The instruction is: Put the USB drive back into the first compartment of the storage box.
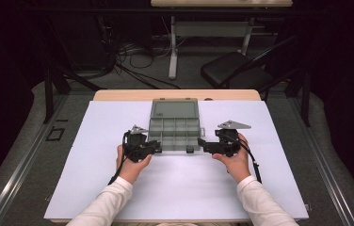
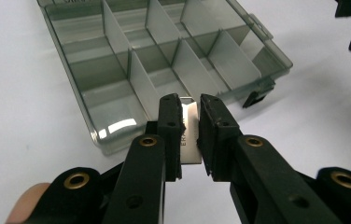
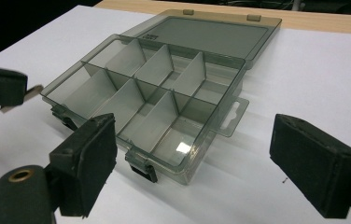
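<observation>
pinching a divider plate (image 2: 190,133) upright, the left gripper (image 2: 190,135) has the organizer box (image 2: 155,70) just ahead; the right gripper (image 3: 192,158) gapes empty beside the box.

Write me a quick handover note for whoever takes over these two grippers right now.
Left gripper: shut on a small white divider plate, held near the front left corner of the organiser box.
Right gripper: open, nothing between its fingers, just off the box's front right corner.
Box: lid open and lying flat behind it, on the white table sheet; several dividers already stand inside.
Done: plate gripped.
Left, probably: seat or set down the plate, then handle the lid.
</observation>
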`<move>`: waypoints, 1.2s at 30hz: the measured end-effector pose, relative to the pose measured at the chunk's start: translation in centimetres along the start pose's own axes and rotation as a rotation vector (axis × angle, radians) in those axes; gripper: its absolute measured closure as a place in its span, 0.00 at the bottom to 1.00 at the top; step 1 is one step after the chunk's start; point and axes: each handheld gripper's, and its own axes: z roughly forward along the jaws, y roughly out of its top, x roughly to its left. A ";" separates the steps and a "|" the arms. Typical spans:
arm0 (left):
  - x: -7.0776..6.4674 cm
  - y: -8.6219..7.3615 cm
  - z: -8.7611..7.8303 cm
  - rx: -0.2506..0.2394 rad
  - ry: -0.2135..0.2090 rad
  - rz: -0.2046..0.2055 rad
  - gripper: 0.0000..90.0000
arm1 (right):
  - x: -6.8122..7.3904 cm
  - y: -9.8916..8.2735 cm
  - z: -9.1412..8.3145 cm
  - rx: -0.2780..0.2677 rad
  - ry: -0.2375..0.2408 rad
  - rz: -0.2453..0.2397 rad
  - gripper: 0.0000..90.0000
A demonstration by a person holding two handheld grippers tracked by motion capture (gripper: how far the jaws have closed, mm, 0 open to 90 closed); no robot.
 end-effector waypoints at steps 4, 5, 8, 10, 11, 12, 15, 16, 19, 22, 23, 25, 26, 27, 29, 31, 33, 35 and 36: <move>0.1 1.8 0.4 0.015 0.025 0.030 0.88 | -0.1 0.0 0.0 0.002 -0.005 0.006 0.16; 0.1 1.8 0.4 0.015 0.025 0.030 0.88 | -0.1 0.0 0.0 0.002 -0.005 0.006 0.16; 0.1 2.7 0.7 0.023 0.061 0.052 0.88 | -0.1 0.0 -0.1 -0.001 -0.007 0.008 0.16; 0.3 3.5 1.1 0.023 0.078 0.052 0.88 | -0.2 0.0 -0.1 -0.002 -0.008 0.011 0.16; 0.3 3.5 1.1 0.023 0.078 0.052 0.88 | -0.2 0.0 -0.1 -0.002 -0.008 0.011 0.16; 0.4 3.8 1.3 0.027 0.084 0.057 0.88 | -0.3 -0.1 -0.1 0.001 -0.009 0.013 0.16; 0.5 4.1 1.6 0.030 0.089 0.060 0.88 | -0.3 -0.1 -0.1 0.002 -0.010 0.012 0.16; 0.7 4.3 1.9 0.036 0.101 0.064 0.88 | -0.3 -0.1 -0.1 0.002 -0.010 0.012 0.16; 0.9 4.6 2.4 0.050 0.121 0.069 0.88 | -0.3 -0.1 0.0 0.003 -0.009 0.009 0.16; 1.3 5.0 2.8 0.056 0.135 0.058 0.88 | -0.2 -0.1 0.0 0.004 -0.009 0.009 0.16; 1.5 5.1 3.0 0.053 0.143 0.055 0.88 | -0.2 -0.1 0.0 0.005 -0.009 0.009 0.16; 1.7 5.4 3.2 0.059 0.148 0.053 0.88 | -0.2 -0.2 0.1 0.008 -0.006 0.011 0.16; 1.9 5.5 3.4 0.057 0.156 0.047 0.88 | -0.2 -0.2 0.1 0.009 -0.007 0.010 0.16; 2.0 5.7 3.6 0.058 0.161 0.044 0.88 | -0.2 -0.2 0.1 0.010 -0.006 0.009 0.16; 2.2 5.8 3.7 0.062 0.167 0.048 0.88 | -0.2 -0.2 0.2 0.012 -0.007 0.006 0.16; 2.4 6.0 4.1 0.058 0.178 0.044 0.88 | -0.2 -0.2 0.2 0.012 -0.006 0.006 0.16; 2.8 6.3 4.3 0.059 0.164 0.045 0.88 | -0.2 -0.2 0.2 0.012 -0.007 0.007 0.16; 3.1 6.4 4.6 0.064 0.173 0.046 0.88 | -0.2 -0.2 0.1 0.011 -0.007 0.008 0.16; 3.2 6.5 4.8 0.061 0.175 0.039 0.88 | -0.2 -0.2 0.1 0.009 -0.007 0.009 0.16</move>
